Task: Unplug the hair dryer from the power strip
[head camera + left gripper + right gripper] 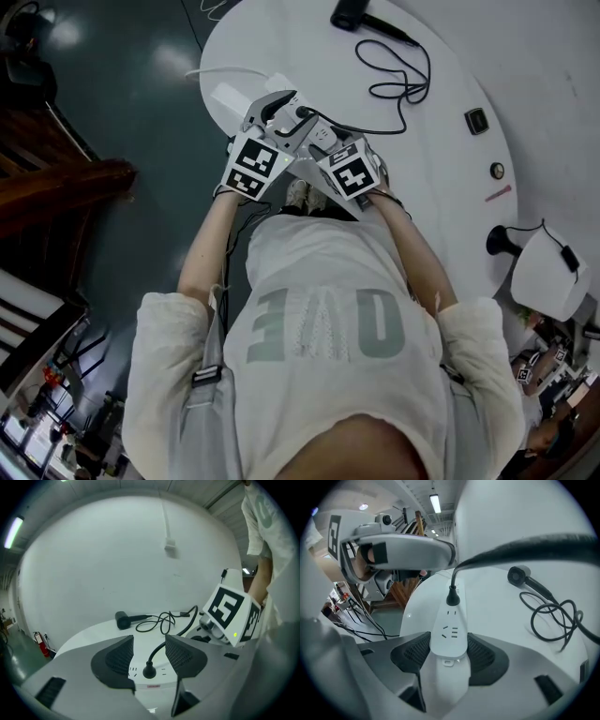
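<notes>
On the round white table (450, 56) lies a white power strip (449, 625) with a black plug (452, 597) standing in it. The plug's black cord (398, 89) loops back to the black hair dryer (349, 13) at the far edge. My right gripper (449, 640) is shut on the near end of the strip. My left gripper (149, 651) is open just above the strip (157, 679). The plug (149, 670) stands in the gap between its pads (117, 658), which do not touch it. In the head view both grippers, left (281, 105) and right (317, 133), meet over the strip (230, 97).
A small black square fitting (476, 120) and a round button (497, 171) sit in the tabletop to the right. A white chair (548, 272) stands beyond them. Wooden stairs (56, 178) rise at the left over a dark floor. The strip's white cable (225, 71) trails off the table's left edge.
</notes>
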Demonstrator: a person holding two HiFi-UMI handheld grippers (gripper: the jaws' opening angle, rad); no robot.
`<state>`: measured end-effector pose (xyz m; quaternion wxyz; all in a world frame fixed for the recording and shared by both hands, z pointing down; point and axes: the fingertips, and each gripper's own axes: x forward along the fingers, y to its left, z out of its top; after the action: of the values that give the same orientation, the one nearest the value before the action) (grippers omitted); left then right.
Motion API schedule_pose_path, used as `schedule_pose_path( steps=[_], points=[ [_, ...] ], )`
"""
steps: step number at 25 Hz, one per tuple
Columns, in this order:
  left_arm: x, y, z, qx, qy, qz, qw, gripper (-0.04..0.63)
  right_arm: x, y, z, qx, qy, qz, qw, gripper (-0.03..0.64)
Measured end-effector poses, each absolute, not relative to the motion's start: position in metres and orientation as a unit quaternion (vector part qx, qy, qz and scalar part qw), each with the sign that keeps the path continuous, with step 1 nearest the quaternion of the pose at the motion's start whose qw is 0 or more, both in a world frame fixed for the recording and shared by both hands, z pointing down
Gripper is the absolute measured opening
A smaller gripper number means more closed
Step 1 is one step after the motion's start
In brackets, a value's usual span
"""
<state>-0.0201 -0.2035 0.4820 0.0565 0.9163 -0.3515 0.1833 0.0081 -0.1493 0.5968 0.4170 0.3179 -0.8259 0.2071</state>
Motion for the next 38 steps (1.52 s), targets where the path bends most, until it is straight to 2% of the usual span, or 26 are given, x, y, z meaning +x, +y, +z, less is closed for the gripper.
schedule_pose_path(
  steps=[7, 13, 20, 22, 23, 24, 29, 32, 36, 38],
  points=[
    [-0.017, -0.203, 0.494, 0.929, -0.325, 0.171, 0.058, 0.209, 0.008, -0.148, 0.597, 0.318, -0.826, 0.212, 0.416, 0.250],
    [-0.032, -0.201, 0.515, 0.913, -0.347, 0.203, 0.070, 0.207, 0.008, -0.149, 0.598, 0.318, -0.827, 0.209, 0.415, 0.250],
    [-0.016, -0.217, 0.541, 0.904, -0.346, 0.234, 0.091, 0.204, 0.010, -0.148, 0.600, 0.318, -0.825, 0.213, 0.416, 0.252],
    [-0.010, -0.220, 0.542, 0.905, -0.341, 0.238, 0.087, 0.139, 0.009, -0.148, 0.599, 0.319, -0.825, 0.215, 0.415, 0.252],
    [-0.006, -0.220, 0.542, 0.907, -0.335, 0.243, 0.081, 0.078, 0.009, -0.148, 0.598, 0.319, -0.824, 0.217, 0.415, 0.252],
    [-0.003, -0.220, 0.543, 0.908, -0.330, 0.248, 0.076, 0.061, 0.009, -0.148, 0.598, 0.319, -0.824, 0.219, 0.415, 0.252],
    [-0.003, -0.220, 0.543, 0.908, -0.327, 0.250, 0.084, 0.054, 0.010, -0.150, 0.602, 0.319, -0.823, 0.212, 0.419, 0.252],
    [-0.007, -0.222, 0.541, 0.904, -0.340, 0.229, 0.124, 0.052, 0.008, -0.148, 0.600, 0.316, -0.822, 0.218, 0.421, 0.252],
    [-0.013, -0.229, 0.533, 0.888, -0.364, 0.151, 0.237, 0.051, 0.010, -0.149, 0.601, 0.318, -0.820, 0.219, 0.423, 0.252],
    [-0.013, -0.230, 0.531, 0.885, -0.371, 0.142, 0.244, 0.051, 0.012, -0.150, 0.604, 0.318, -0.818, 0.225, 0.424, 0.252]
  ],
)
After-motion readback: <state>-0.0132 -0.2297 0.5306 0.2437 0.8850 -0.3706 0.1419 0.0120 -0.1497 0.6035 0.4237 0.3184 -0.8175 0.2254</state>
